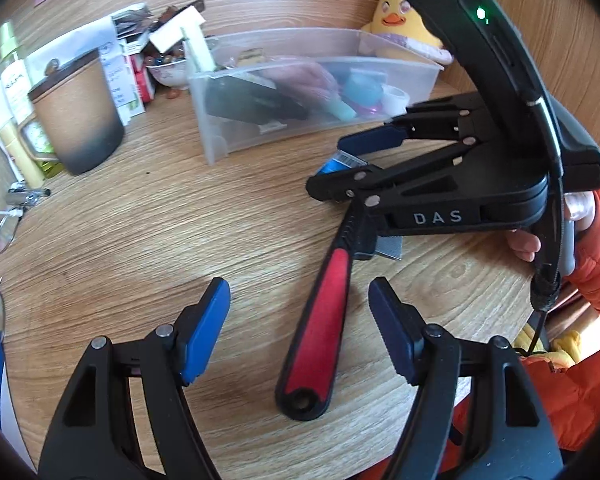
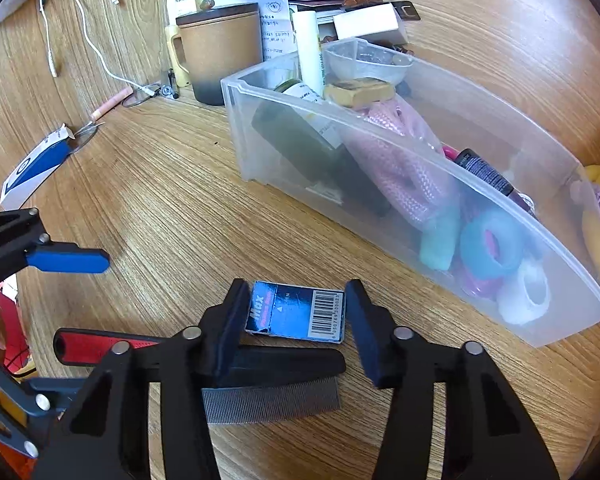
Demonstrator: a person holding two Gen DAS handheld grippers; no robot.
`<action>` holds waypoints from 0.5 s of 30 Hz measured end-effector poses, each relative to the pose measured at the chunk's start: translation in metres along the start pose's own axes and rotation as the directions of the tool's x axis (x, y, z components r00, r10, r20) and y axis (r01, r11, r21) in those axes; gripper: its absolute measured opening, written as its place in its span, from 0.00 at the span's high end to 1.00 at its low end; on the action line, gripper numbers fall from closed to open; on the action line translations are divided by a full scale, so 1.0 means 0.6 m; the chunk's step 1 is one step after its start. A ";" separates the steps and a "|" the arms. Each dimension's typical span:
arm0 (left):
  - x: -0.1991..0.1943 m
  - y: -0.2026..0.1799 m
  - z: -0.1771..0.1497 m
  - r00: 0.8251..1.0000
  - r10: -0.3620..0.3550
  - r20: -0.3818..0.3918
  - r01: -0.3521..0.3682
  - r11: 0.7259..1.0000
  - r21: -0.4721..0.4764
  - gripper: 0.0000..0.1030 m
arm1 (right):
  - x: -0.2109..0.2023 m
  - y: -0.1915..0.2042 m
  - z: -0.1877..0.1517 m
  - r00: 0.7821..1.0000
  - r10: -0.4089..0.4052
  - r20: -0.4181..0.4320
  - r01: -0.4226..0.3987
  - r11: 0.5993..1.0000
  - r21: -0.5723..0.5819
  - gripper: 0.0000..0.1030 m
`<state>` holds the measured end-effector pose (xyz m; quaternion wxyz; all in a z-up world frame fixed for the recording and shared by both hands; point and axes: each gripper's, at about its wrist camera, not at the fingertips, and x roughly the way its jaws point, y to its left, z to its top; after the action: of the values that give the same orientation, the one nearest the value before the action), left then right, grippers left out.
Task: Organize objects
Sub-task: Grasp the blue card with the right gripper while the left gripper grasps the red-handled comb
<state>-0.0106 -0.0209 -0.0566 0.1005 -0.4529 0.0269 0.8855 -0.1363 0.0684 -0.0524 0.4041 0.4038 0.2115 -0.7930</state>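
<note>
A small blue box (image 2: pixel 296 312) with a barcode lies on the wooden table, and my right gripper (image 2: pixel 297 292) is shut on it, a pad against each end. In the left wrist view the right gripper (image 1: pixel 328 166) holds the same box (image 1: pixel 342 163) in front of the clear plastic bin (image 1: pixel 220 136). A fine-tooth comb (image 2: pixel 272 404) with a red and black handle (image 1: pixel 324 320) lies just below the box. My left gripper (image 1: pixel 300 296) stands open over that handle, its pads apart from it on both sides. One of its blue fingers (image 2: pixel 68 262) shows at the left of the right wrist view.
The clear bin (image 2: pixel 260 152) holds a dark bottle, pink knitwear, tape rolls and tubes. Behind it stand a brown mug (image 2: pixel 220 52), bottles, papers and a white box. A yellow duck plush (image 1: pixel 404 24), glasses (image 1: pixel 4 232), a white cable (image 2: pixel 92 40) and an orange sleeve (image 1: pixel 596 272) are nearby.
</note>
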 end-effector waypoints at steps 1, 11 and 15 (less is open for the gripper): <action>0.005 -0.003 0.002 1.000 0.001 -0.006 0.000 1.000 0.006 0.33 | -0.001 -0.002 -0.001 1.000 0.000 0.002 0.000 1.000 0.003 0.56; 0.011 -0.011 0.016 1.000 -0.012 0.011 0.012 1.000 0.015 0.69 | -0.049 -0.039 -0.010 0.996 0.006 0.085 -0.014 0.995 0.100 0.56; 0.015 -0.025 0.021 1.000 -0.015 0.011 0.015 0.999 0.030 0.84 | -0.075 -0.067 -0.024 0.993 0.000 0.119 -0.020 0.986 0.166 0.56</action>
<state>-0.0229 -0.0028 -0.0557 0.1140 -0.4468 0.0363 0.8866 -0.1467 0.1228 -0.0238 0.3848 0.3892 0.1181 -0.8285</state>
